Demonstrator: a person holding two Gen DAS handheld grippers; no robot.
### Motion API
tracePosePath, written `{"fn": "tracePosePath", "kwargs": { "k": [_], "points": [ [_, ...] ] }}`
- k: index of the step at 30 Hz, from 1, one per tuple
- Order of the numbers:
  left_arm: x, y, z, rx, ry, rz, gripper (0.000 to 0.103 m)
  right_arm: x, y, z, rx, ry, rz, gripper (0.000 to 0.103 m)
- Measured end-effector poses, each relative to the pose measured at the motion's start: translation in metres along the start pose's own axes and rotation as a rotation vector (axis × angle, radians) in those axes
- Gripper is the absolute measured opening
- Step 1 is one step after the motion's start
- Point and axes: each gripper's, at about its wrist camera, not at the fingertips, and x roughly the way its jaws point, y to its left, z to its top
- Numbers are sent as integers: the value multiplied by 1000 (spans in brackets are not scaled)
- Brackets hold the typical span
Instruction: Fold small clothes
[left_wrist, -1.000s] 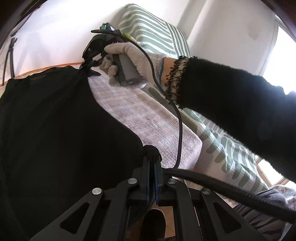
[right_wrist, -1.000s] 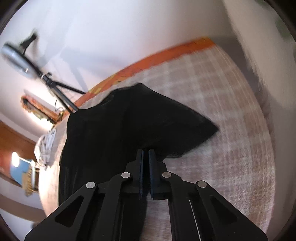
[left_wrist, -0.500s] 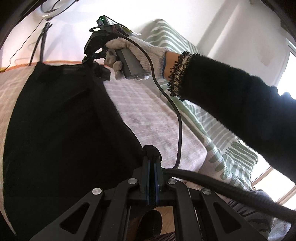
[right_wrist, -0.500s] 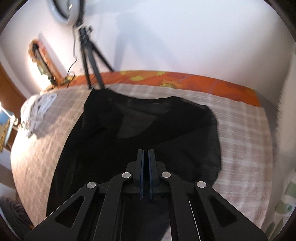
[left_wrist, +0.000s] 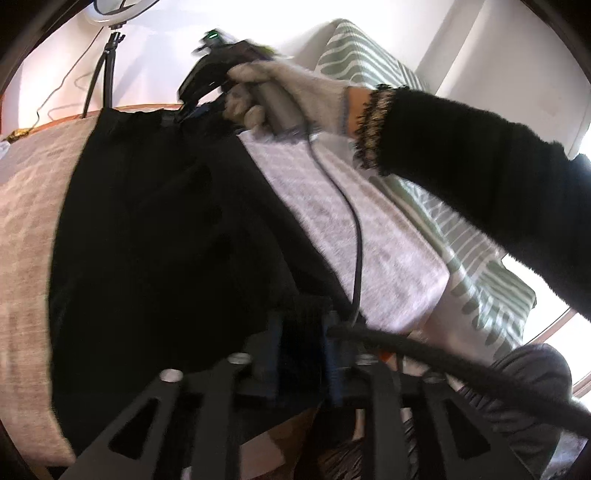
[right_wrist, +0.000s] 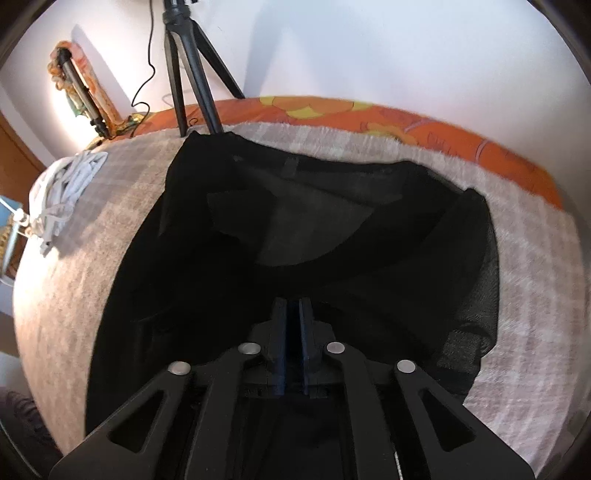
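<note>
A gloved right hand (left_wrist: 291, 96), reaching in from three o'clock in a fuzzy black sleeve (left_wrist: 480, 177), tilts the right gripper (right_wrist: 294, 321) steeply down at the far edge of a black garment (right_wrist: 295, 240). Its jaws are opening, a narrow gap, with dark cloth in the gap; whether the pads press it is unclear. The left gripper (left_wrist: 303, 332), at six o'clock in its own view, is also opening, a fold of the cloth between its jaws. The sheer garment lies spread on a pale checked bed cover (right_wrist: 535, 295), centre of the bed. A tripod (right_wrist: 188, 66) stands at eleven o'clock.
</note>
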Motion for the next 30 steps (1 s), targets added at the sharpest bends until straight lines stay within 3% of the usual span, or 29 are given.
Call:
{"fn": "tracePosePath", "kwargs": {
  "k": [4, 5, 8, 13, 17, 20, 21, 22, 23, 24, 26, 30],
  "points": [
    [-16, 8, 0, 43, 8, 32, 34, -50, -18, -3, 48, -109, 155, 31],
    [-20, 10, 0, 52, 7, 43, 34, -61, -25, -5, 65, -138, 165, 36],
    [-36, 22, 2, 68, 6, 79, 36, -86, -55, -10, 135, -200, 118, 41],
    [-47, 42, 17, 83, -2, 118, 36, -78, -105, -18, 295, -181, 37, 53],
    [-49, 56, 34, 109, -6, 131, 36, -50, -122, -21, 366, -143, 94, 54],
    [-47, 61, 47, 155, -15, 150, 36, -36, -116, -19, 344, -111, 120, 54],
    [-48, 64, 50, 165, -17, 151, 36, -36, -114, -19, 332, -103, 125, 53],
    [-48, 65, 54, 176, -21, 153, 36, -34, -110, -18, 315, -90, 140, 39],
    [-48, 68, 55, 185, -24, 155, 36, -35, -105, -17, 296, -73, 143, 14],
    [-47, 69, 57, 192, -27, 155, 36, -34, -101, -14, 284, -60, 129, 6],
    [-46, 75, 58, 195, -37, 154, 36, -43, -91, -6, 241, -66, 95, 4],
    [-46, 86, 57, 156, -34, 131, 36, -56, -80, 15, 244, -127, 187, 2]
  ]
}}
